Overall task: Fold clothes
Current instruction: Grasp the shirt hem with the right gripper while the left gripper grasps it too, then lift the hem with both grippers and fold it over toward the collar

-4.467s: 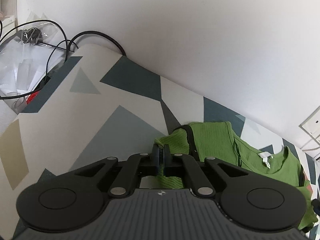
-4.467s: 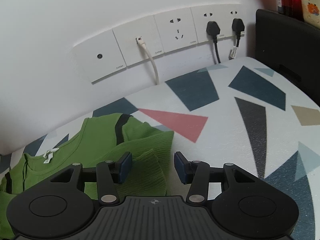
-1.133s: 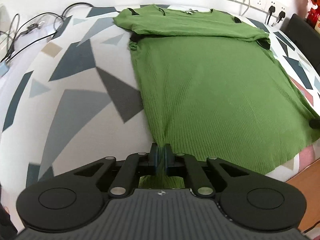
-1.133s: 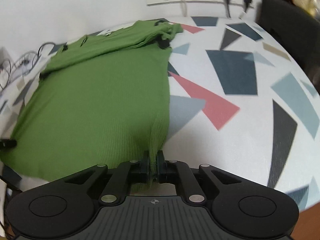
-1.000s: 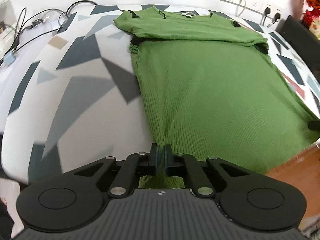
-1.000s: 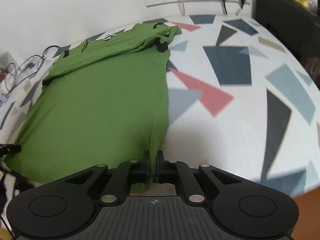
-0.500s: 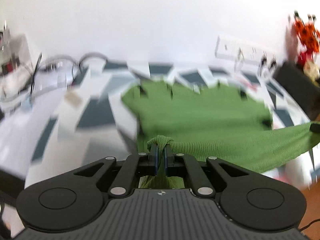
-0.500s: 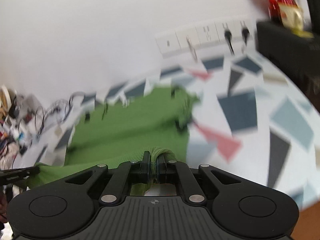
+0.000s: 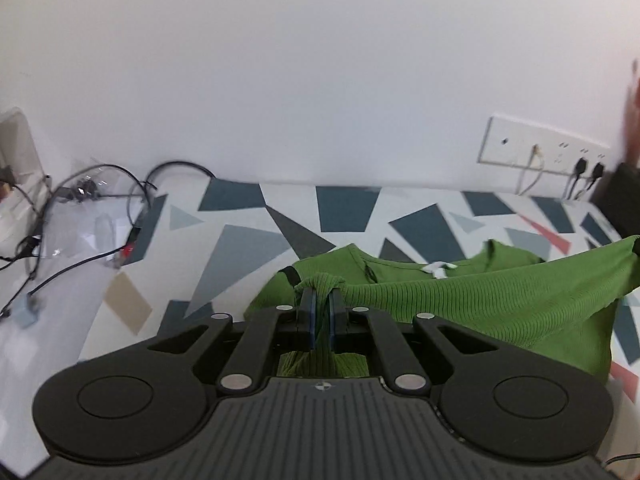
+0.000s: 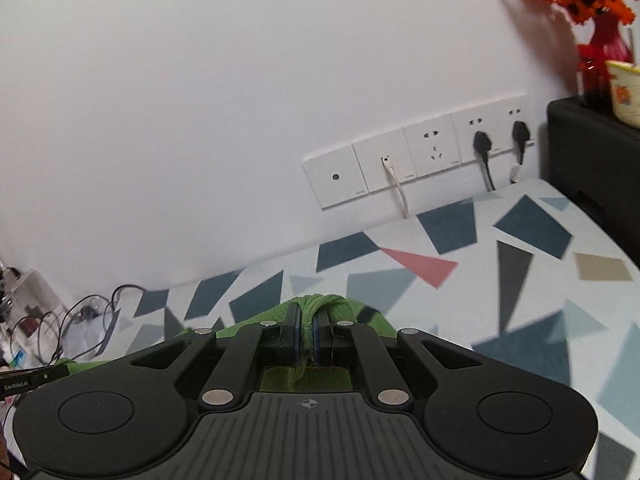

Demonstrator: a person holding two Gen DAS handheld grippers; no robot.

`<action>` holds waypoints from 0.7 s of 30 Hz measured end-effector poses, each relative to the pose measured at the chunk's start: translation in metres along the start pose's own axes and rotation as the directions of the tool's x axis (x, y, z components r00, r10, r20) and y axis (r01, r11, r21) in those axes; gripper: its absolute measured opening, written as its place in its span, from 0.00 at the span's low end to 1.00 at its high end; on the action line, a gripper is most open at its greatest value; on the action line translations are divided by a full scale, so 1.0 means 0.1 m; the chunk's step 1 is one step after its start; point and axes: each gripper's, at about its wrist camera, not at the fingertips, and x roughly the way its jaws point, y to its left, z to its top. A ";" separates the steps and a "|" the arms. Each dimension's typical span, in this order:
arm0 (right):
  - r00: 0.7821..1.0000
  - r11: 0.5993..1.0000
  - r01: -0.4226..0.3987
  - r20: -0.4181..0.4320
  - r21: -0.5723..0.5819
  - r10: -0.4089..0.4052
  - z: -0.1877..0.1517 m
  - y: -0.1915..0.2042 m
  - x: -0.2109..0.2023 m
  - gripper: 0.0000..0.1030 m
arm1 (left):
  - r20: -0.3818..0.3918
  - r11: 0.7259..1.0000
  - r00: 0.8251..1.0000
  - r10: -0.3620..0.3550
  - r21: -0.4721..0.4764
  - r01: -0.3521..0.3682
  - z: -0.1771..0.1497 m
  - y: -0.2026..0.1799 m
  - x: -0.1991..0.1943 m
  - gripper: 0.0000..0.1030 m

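We find the left hand-held gripper clamped narrow on a bunched hem corner of the green ribbed knit garment. The right hand-held gripper is likewise pinched on a fold of the same cloth. The hem hangs lifted between the two, while the collar end with its white label lies on the desk with the geometric patterned cover, toward the back edge by the wall. A white socket strip sits on the wall above that edge. Loose black cables lie at the back left corner.
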 end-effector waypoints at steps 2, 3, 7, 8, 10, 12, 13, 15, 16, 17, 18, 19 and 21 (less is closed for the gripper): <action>1.000 1.000 0.014 -0.021 0.004 -0.014 0.04 -0.05 0.30 0.05 | -0.052 1.000 0.999 0.003 -0.003 -0.003 0.06 0.02 0.31 0.06; 0.999 1.000 0.024 -0.037 0.010 -0.023 0.03 -0.08 0.46 0.05 | -0.079 1.000 0.997 0.010 0.004 -0.010 0.07 0.01 0.49 0.06; 0.991 0.997 0.072 -0.113 -0.003 -0.072 -0.09 -0.19 1.08 0.05 | -0.131 0.997 0.990 0.051 0.068 -0.042 -0.03 -0.03 1.05 0.08; 0.988 0.996 0.085 -0.128 -0.016 -0.086 -0.12 -0.21 1.22 0.05 | -0.125 0.995 0.991 0.054 0.085 -0.044 -0.08 -0.04 1.12 0.12; 0.981 0.992 0.112 -0.152 -0.057 -0.120 -0.18 -0.27 1.44 0.06 | -0.115 0.993 0.992 0.058 0.113 -0.045 -0.17 -0.05 1.24 0.32; 0.976 0.991 0.123 -0.172 -0.057 -0.131 -0.24 -0.34 1.56 0.07 | -0.110 0.988 0.989 0.099 0.133 -0.084 -0.20 -0.03 1.26 0.82; 0.974 0.991 0.127 -0.181 -0.049 -0.133 -0.27 -0.37 1.60 0.11 | -0.105 0.987 0.989 0.105 0.134 -0.090 -0.19 0.01 1.24 0.82; 0.976 0.992 0.125 -0.181 -0.012 -0.125 -0.30 -0.44 1.59 0.24 | -0.089 0.990 0.994 0.070 0.125 -0.059 -0.13 0.12 1.12 0.82; 0.976 0.992 0.130 -0.175 0.004 -0.127 -0.29 -0.45 1.54 0.30 | -0.076 0.992 0.996 0.055 0.118 -0.046 -0.10 0.16 1.03 0.82; 0.976 0.990 0.144 -0.165 0.009 -0.141 -0.27 -0.44 1.47 0.38 | -0.060 0.993 0.998 0.036 0.118 -0.029 -0.08 0.18 0.92 0.82; 0.976 0.987 0.161 -0.152 0.005 -0.158 -0.25 -0.42 1.40 0.45 | -0.044 0.993 0.999 0.016 0.120 -0.010 -0.07 0.20 0.80 0.82; 0.976 0.985 0.170 -0.136 0.001 -0.169 -0.22 -0.39 1.31 0.53 | -0.027 0.992 1.000 -0.005 0.123 0.008 -0.06 0.22 0.68 0.82; 0.983 0.988 0.156 -0.092 -0.016 -0.156 -0.20 -0.30 1.11 0.54 | -0.010 0.989 0.999 -0.045 0.141 0.046 -0.07 0.22 0.47 0.80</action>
